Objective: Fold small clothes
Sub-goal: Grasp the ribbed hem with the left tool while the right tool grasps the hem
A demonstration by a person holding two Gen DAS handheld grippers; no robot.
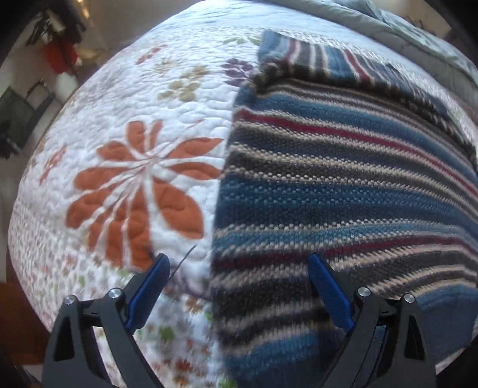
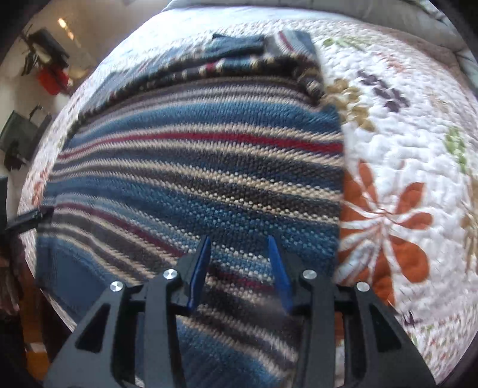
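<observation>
A striped knit sweater (image 1: pixel 343 185) in blue, grey, cream and red lies flat on a white floral quilt (image 1: pixel 134 119). Its far part is folded over near the collar end. My left gripper (image 1: pixel 237 262) is wide open and empty, straddling the sweater's left edge near its hem. In the right wrist view the sweater (image 2: pixel 194 167) fills the middle, its right edge running down past the orange flower. My right gripper (image 2: pixel 239 244) is partly open and empty, just above the sweater's lower right part. The left gripper's tip (image 2: pixel 30 219) shows at the left edge of that view.
The quilt (image 2: pixel 403 134) has large orange flowers (image 1: pixel 140 191) on both sides of the sweater. A grey pillow or bedding (image 1: pixel 373 21) lies at the far end of the bed. Dark furniture and a red object (image 1: pixel 61 55) stand on the floor beyond the bed's left edge.
</observation>
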